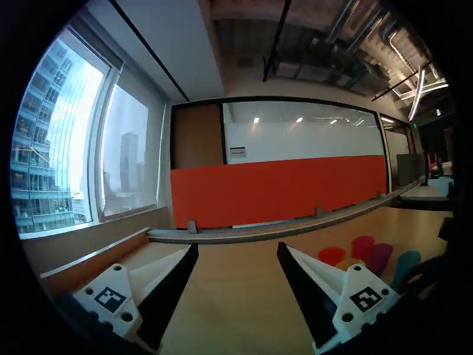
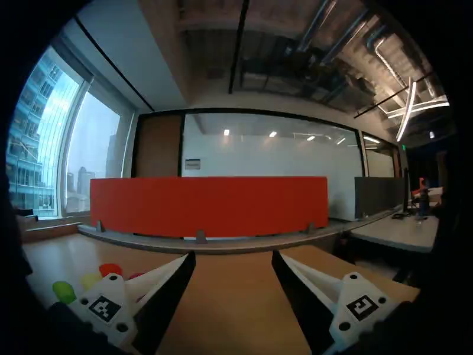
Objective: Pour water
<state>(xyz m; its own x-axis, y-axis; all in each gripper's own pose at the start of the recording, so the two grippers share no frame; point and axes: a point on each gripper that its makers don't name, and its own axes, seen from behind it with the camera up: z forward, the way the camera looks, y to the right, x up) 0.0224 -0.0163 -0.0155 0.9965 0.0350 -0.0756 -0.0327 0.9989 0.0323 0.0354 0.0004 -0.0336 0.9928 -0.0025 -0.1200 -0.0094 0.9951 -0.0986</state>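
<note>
Item: coloured cups (image 1: 362, 248), grouped on table (image 1: 236, 313).
Likely light, stiff, easily tipped; you should grip one mid-wall. Left claw (image 1: 236, 247) and right claw (image 2: 232, 255) both gape empty.

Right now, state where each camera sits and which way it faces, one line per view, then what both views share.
Left gripper view: rides on the left gripper, facing over the light wooden tabletop toward the long orange partition panel; its two open white-and-black fingers show, with small coloured plastic cups to their right.
Right gripper view: rides on the right gripper, facing the same panel squarely; its open fingers show, with the cups low at left.
Shared: tabletop, panel, cups, tall windows at left.
</note>
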